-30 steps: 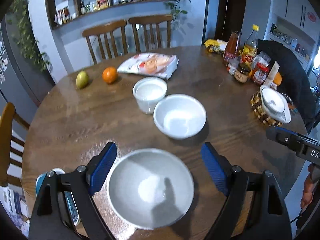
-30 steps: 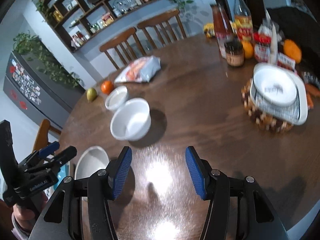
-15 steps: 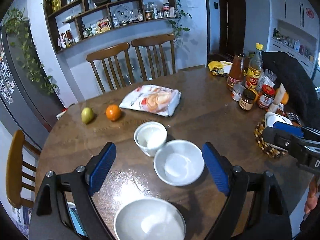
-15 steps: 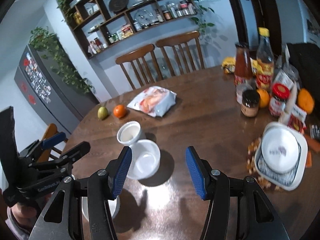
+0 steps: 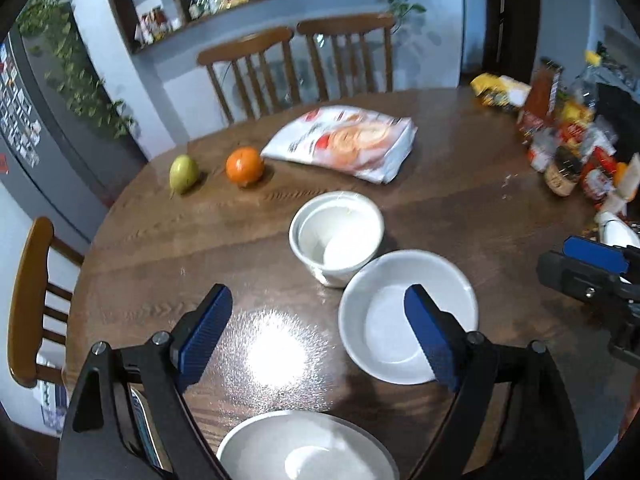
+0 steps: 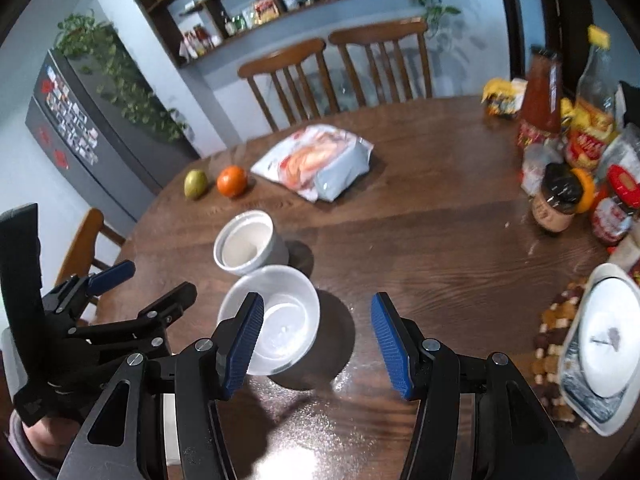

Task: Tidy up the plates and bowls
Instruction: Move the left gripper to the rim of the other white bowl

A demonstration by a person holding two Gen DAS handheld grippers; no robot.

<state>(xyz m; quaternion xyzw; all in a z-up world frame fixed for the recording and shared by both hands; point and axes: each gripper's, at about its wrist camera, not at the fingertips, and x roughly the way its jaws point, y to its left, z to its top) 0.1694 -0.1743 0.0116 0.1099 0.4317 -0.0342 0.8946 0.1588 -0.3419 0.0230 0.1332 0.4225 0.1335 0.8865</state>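
Three white bowls stand on the round wooden table (image 5: 460,220). A small deep bowl (image 5: 336,236) sits mid-table, touching a wide bowl (image 5: 384,320) just in front of it. A third bowl (image 5: 280,452) lies at the near edge, under my left gripper (image 5: 318,336), which is open and empty; its right finger overlaps the wide bowl's rim. My right gripper (image 6: 316,344) is open too, hovering over the table with the wide bowl (image 6: 288,320) behind its left finger. The small bowl (image 6: 244,242) lies beyond. Each gripper shows in the other's view: the left gripper (image 6: 148,284) and the right gripper (image 5: 556,258).
A pear (image 5: 183,172), an orange (image 5: 244,165) and a snack bag (image 5: 344,142) lie at the back. Jars and bottles (image 6: 560,200) crowd the right side. A white dish on a rectangular plate (image 6: 604,344) rests on a beaded mat. Chairs (image 6: 340,68) ring the table.
The left gripper has left its place over the near bowl and moved toward the wide bowl. The right gripper has swung left toward the wide bowl. Both stay open.
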